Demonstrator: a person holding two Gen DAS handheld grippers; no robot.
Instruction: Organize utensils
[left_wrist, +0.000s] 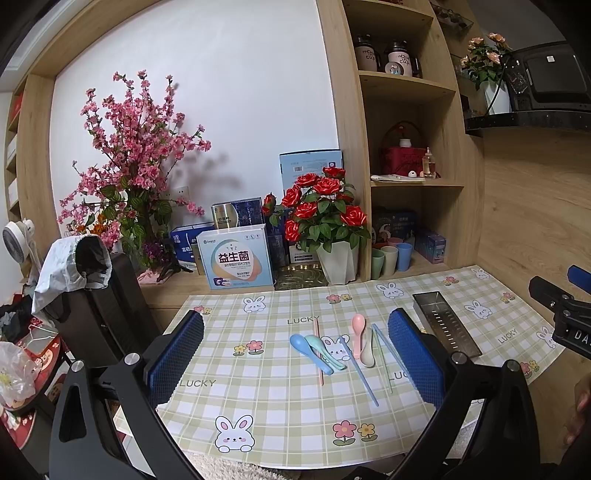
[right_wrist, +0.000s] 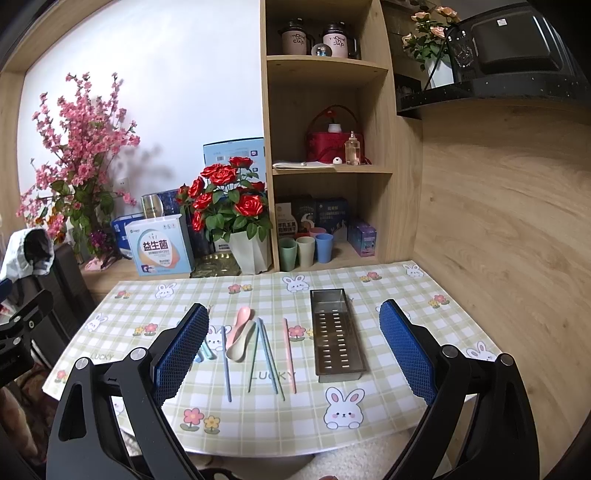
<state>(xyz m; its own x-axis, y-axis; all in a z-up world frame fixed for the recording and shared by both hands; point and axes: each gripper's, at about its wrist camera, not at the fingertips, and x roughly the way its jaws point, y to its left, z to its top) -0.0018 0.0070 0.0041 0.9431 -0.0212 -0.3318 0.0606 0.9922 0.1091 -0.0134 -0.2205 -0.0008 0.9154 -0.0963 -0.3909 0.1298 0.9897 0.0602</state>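
Both grippers hover above the counter w/ its green-checked bunny mat, neither touching anything. Left gripper has its blue-padded fingers spread wide, nothing between them; right gripper likewise — fingers wide apart, empty. Utensils lie loose mid-mat: blue plastic spoon and teal spoon side by side, pink spoon overlapping a beige spoon, pastel chopsticks scattered beside them. The rectangular slotted metal tray sits just right of the chopsticks — nothing visible in it.
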